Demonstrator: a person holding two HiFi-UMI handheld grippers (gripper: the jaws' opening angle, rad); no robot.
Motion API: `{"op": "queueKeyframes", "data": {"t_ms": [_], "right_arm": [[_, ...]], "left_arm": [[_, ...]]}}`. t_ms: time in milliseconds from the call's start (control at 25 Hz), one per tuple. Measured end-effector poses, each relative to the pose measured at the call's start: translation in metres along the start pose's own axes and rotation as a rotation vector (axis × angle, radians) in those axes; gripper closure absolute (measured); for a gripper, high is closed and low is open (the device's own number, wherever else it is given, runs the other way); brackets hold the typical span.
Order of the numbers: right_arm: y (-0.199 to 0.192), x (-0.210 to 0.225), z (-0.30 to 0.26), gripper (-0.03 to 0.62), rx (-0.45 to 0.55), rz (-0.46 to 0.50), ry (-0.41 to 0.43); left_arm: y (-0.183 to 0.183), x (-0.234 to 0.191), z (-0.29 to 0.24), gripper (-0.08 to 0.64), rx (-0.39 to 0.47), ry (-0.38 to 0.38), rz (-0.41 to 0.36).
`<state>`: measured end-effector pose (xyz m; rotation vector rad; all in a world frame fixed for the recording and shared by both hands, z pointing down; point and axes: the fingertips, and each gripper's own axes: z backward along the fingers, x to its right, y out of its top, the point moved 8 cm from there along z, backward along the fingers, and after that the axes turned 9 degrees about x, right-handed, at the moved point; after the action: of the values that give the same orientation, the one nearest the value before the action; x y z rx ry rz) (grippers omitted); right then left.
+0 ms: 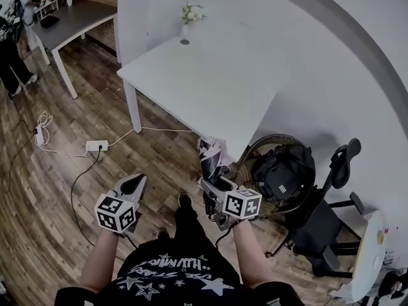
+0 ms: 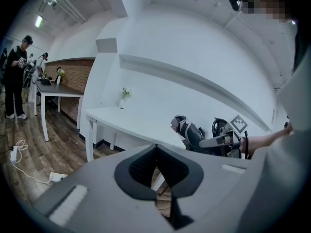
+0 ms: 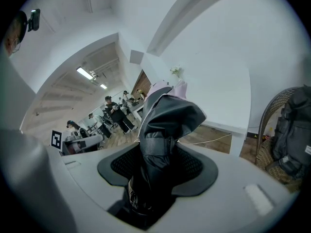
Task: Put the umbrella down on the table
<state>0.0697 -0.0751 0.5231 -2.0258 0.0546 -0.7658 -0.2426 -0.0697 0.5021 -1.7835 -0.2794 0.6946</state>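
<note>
Right gripper view: the right hand-held gripper (image 3: 158, 171) is clamped on a folded dark umbrella (image 3: 163, 125). The umbrella stands up between the pads, its strapped bundle rising above them with a pale pink edge at the top. In the head view the umbrella is held in the air ahead of this gripper, over the wooden floor (image 1: 64, 190) and close to the near corner of the white table (image 1: 210, 81). Just right of the gripper a backpack (image 1: 284, 174) sits in a wicker basket (image 1: 255, 144), with a chair (image 1: 315, 225) beyond. The left hand-held gripper (image 2: 156, 166), well to the left, has its jaws together with nothing between them. A vase of flowers (image 1: 189, 18) stands at the table's far end.
</note>
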Motion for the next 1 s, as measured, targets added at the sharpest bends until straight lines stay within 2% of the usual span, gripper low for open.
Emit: {"op": "queueKeyframes", "data": {"t_ms": [320,560,720,1000], "right_arm": [[0.027,0.040,-0.027,0.356,-0.006,0.009,-0.009],[0.070,0.079,-0.052,0.356,-0.026,0.061,-0.025],[0.096,0.100,-0.072,0.356,-0.093,0.187,-0.040],[0.116,0.130,-0.104,0.357,-0.283,0.462,-0.067]], "left_arm": [[0.013,-0.005,-0.058,0.557,-0.012,-0.016,-0.029],[0.035,-0.010,-0.121,0.557,-0.002,-0.032,-0.040],[0.047,-0.013,-0.158,0.557,0.000,-0.032,-0.044],[0.056,-0.019,-0.200,0.557,-0.007,-0.005,-0.037]]}}
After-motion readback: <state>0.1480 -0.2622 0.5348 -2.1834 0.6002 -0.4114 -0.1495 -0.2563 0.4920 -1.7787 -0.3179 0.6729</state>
